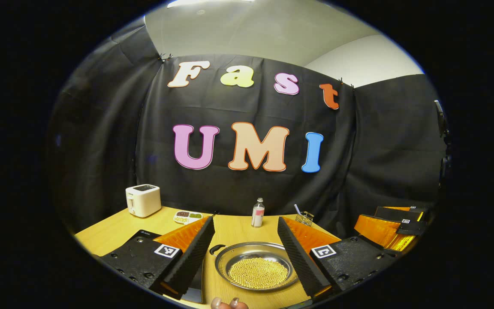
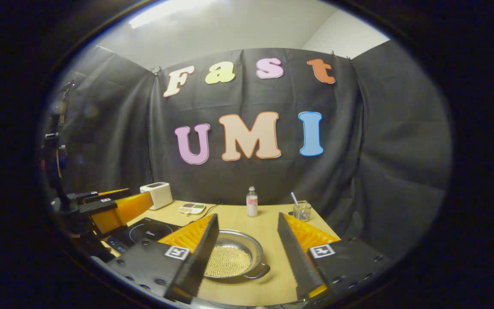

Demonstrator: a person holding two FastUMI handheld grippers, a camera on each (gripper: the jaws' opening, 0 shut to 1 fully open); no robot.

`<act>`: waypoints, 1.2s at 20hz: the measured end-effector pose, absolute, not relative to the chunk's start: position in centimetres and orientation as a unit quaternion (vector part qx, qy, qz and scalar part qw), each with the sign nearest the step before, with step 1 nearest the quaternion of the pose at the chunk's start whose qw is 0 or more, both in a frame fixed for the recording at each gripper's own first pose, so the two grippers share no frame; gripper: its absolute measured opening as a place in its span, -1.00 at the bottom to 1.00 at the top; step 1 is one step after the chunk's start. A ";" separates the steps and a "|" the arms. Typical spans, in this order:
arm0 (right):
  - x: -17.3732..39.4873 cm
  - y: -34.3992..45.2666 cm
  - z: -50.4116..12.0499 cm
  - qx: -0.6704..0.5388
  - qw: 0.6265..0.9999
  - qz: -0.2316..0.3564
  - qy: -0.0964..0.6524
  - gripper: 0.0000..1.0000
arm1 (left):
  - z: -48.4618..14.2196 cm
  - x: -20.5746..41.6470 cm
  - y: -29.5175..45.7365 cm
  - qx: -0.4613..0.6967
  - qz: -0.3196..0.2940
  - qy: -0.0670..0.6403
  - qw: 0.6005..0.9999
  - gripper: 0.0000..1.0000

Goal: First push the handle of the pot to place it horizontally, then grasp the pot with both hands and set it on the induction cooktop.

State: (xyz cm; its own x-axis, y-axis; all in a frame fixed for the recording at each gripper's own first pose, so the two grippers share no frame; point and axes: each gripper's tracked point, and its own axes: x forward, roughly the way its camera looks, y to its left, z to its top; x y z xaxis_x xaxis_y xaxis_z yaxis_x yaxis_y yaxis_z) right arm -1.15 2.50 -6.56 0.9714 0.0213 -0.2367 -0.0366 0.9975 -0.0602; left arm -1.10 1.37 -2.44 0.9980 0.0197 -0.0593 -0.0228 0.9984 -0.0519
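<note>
Steel pot lies between both spread grippers, toaster and bottle behind.

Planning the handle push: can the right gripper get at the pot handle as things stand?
Probably yes. In the right gripper view the right gripper is open, and the handle sticks out of the pot toward it, with only bare table around it.
</note>
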 end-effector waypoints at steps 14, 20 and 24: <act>-2.7 3.3 -14.3 -0.032 0.969 -0.007 0.245 -0.95 | -5.7 -0.4 4.1 -0.025 -0.001 0.074 0.997 0.92; -3.9 2.1 -21.4 -0.002 0.941 0.000 0.338 -0.95 | -6.7 0.9 3.3 -0.017 0.008 0.087 0.996 0.92; -4.6 1.2 -26.3 0.014 0.914 0.008 0.406 -0.95 | -7.7 1.6 3.3 -0.021 0.027 0.102 0.994 0.93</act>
